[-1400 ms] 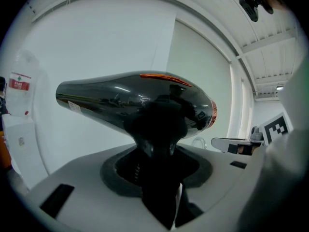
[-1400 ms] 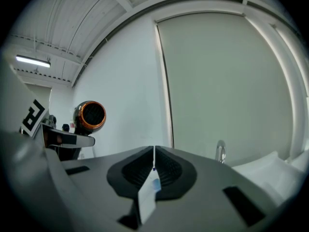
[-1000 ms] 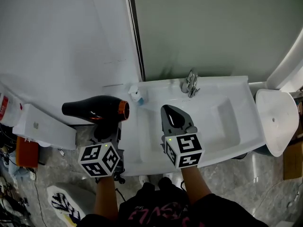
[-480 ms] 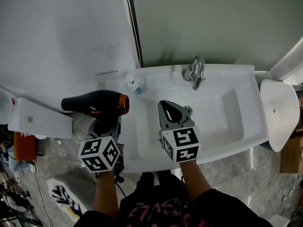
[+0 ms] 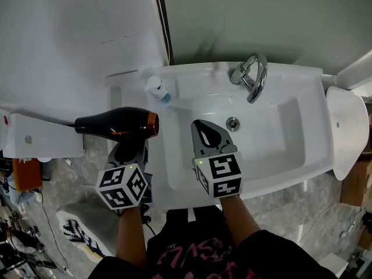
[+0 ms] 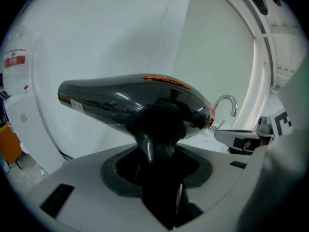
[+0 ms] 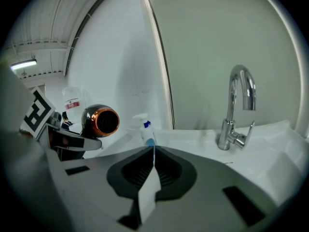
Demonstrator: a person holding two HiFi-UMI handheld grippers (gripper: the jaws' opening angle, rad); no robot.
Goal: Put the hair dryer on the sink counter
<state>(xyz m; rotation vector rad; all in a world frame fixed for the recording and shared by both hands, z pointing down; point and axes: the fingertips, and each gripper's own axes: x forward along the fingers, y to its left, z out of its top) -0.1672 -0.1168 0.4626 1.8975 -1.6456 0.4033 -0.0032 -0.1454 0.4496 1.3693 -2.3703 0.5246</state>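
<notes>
The hair dryer [image 5: 116,124] is held up by its black handle in the left gripper [image 5: 129,153]. The jaws of that gripper are closed tight on the handle, as is seen in the left gripper view. The dryer's black body is kept level, with the handle pointing down. Its orange-ringed end is pointed right, toward the white sink [image 5: 279,156]. The dryer is at the left side of the sink, with only the orange end over the counter's left edge. It is not set down on the counter.

The right gripper [image 5: 208,139] is held over the near left part of the basin. Its jaws are pressed together, and nothing is held between them.

A small white soap bottle [image 5: 157,89] with a blue part is stood at the far left corner of the counter. A shiny tap [image 5: 251,77] is fixed at the far edge.
</notes>
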